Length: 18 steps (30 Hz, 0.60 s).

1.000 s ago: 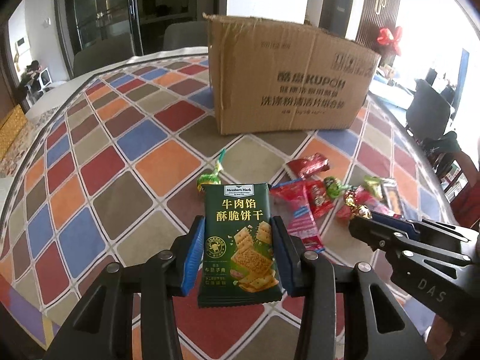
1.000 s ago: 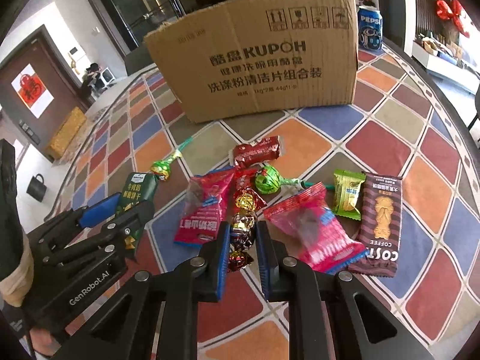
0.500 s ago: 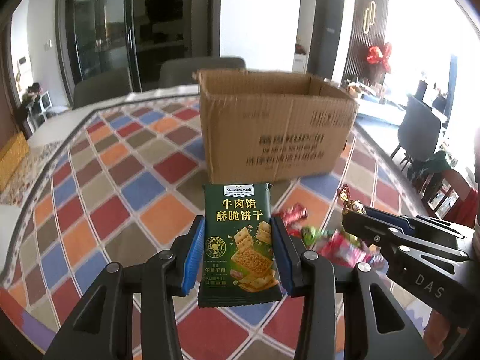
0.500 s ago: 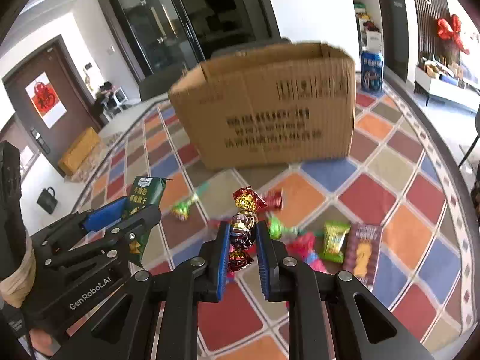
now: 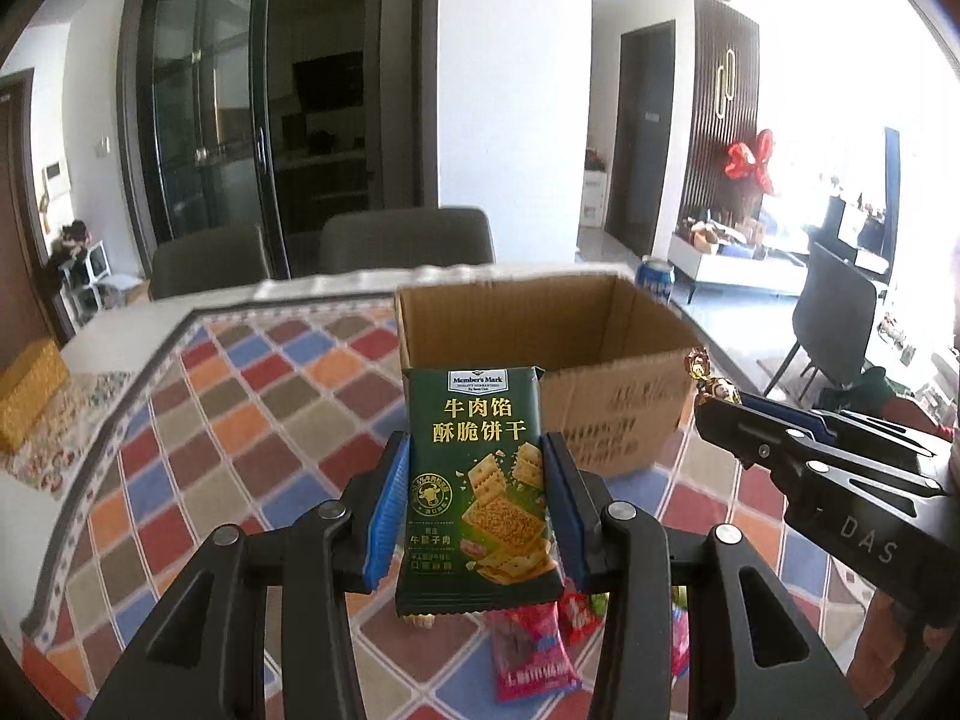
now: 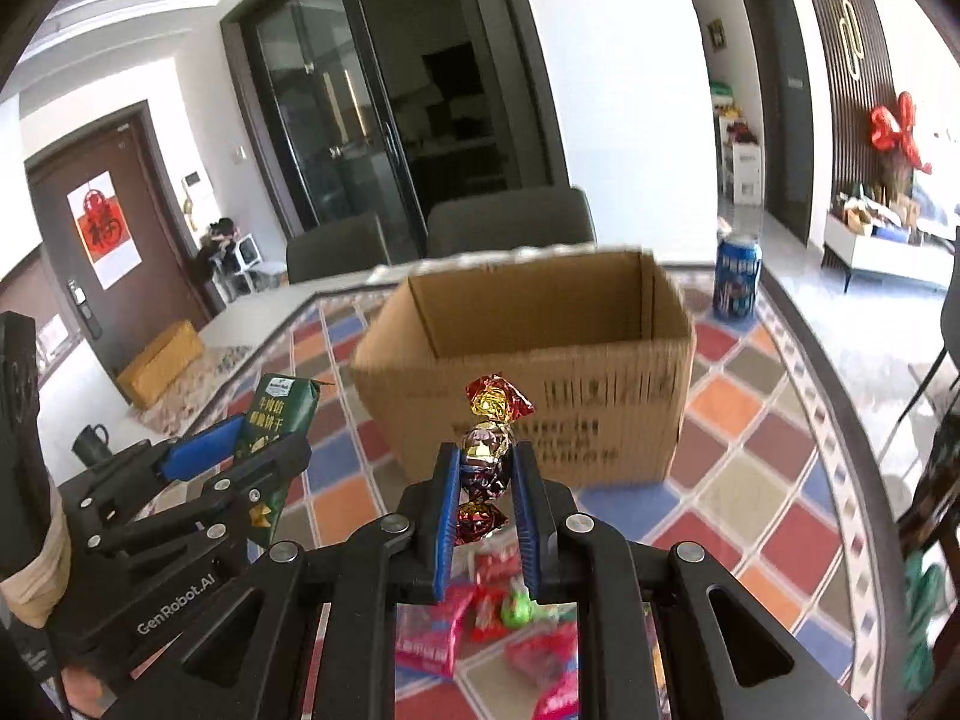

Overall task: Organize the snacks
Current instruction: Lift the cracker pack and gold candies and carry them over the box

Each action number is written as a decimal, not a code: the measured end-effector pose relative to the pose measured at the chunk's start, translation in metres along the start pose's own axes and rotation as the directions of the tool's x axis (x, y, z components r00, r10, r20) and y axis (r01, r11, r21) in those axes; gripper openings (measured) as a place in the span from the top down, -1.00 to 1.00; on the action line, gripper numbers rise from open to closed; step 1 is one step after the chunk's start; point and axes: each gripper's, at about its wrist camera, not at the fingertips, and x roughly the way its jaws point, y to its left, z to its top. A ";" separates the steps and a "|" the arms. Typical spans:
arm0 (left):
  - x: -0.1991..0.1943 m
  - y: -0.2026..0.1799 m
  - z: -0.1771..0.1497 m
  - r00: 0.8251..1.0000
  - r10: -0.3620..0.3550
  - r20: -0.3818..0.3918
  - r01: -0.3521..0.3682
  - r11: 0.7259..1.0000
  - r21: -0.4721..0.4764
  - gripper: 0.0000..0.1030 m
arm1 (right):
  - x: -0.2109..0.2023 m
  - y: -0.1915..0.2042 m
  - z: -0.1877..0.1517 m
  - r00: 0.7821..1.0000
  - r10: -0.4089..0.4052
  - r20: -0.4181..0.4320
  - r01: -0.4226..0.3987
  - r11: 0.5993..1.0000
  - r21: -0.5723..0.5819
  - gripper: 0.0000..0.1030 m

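My left gripper (image 5: 477, 468) is shut on a dark green cracker packet (image 5: 477, 480), held upright well above the table. My right gripper (image 6: 485, 468) is shut on a strip of foil-wrapped candies (image 6: 487, 450), also raised. Both face the open cardboard box (image 5: 600, 372), which also shows in the right wrist view (image 6: 540, 360); it looks empty where its inside is visible. The right gripper shows at the right in the left wrist view (image 5: 720, 414), the left gripper with the packet at the left in the right wrist view (image 6: 264, 444). Red and green snacks (image 6: 486, 618) lie on the table below.
The table has a colourful diamond-pattern cloth (image 5: 240, 432). A blue Pepsi can (image 6: 737, 276) stands beyond the box at the right. Grey chairs (image 5: 408, 240) stand at the far table edge. A black mug (image 6: 90, 441) sits low at the left.
Both grippers have risen from table level with their snacks, so that the box's open top has come into view and the loose snacks have dropped to the bottom of the views.
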 end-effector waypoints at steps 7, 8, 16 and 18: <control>0.007 0.001 0.031 0.999 0.005 0.041 -0.006 1.000 0.016 0.17 | 0.001 0.000 0.027 0.999 0.003 0.035 -0.002 1.000 -0.020 0.64; 0.010 0.002 0.037 0.999 0.005 0.044 -0.005 1.000 0.017 0.17 | 0.003 -0.001 0.031 0.999 0.004 0.037 -0.003 1.000 -0.020 0.64; 0.035 0.005 0.064 0.999 -0.014 0.030 0.014 1.000 0.008 0.17 | 0.018 -0.008 0.062 0.999 -0.006 0.042 0.007 0.999 -0.034 0.64; 0.044 0.006 0.070 1.000 -0.019 0.013 0.019 1.000 0.005 0.17 | 0.024 -0.010 0.067 0.999 -0.009 0.040 0.010 0.999 -0.032 0.64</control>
